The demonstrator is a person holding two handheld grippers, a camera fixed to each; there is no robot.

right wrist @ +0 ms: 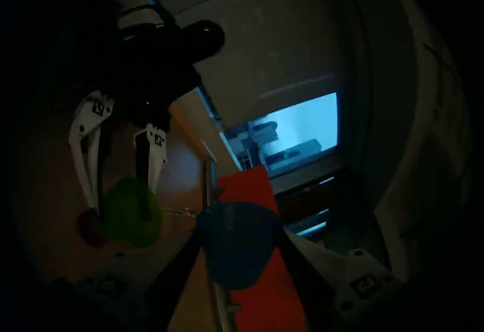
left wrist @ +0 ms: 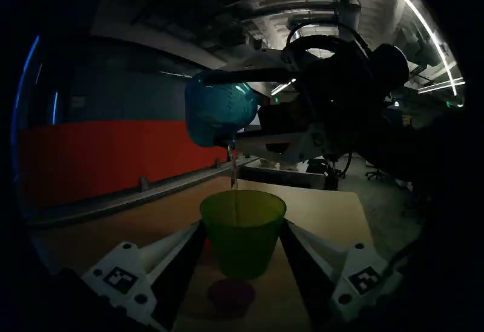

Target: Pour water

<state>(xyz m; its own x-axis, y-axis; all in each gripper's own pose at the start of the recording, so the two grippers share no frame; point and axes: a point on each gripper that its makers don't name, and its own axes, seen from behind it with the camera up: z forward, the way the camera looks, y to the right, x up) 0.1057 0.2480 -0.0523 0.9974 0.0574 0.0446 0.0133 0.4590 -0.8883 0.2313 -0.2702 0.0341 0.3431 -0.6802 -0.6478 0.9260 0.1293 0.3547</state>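
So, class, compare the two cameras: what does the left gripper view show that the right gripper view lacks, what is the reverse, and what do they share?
Left gripper view: a thin stream of water falling from the tilted blue plastic cup into the green translucent plastic cup, plus lit ceiling light strips. Right gripper view: a bright window, and the left gripper seen from outside. Shared: both cups, each clamped in a gripper, and the red wall panel.

A: What does the green cup [left wrist: 243,238] look like it's made of?
B: Thin see-through plastic, smooth. The blue cup [left wrist: 215,114] is plastic too, glossier, with small glints on it.
A: And the worktop [left wrist: 320,211]?
B: Pale, wood-like, matt
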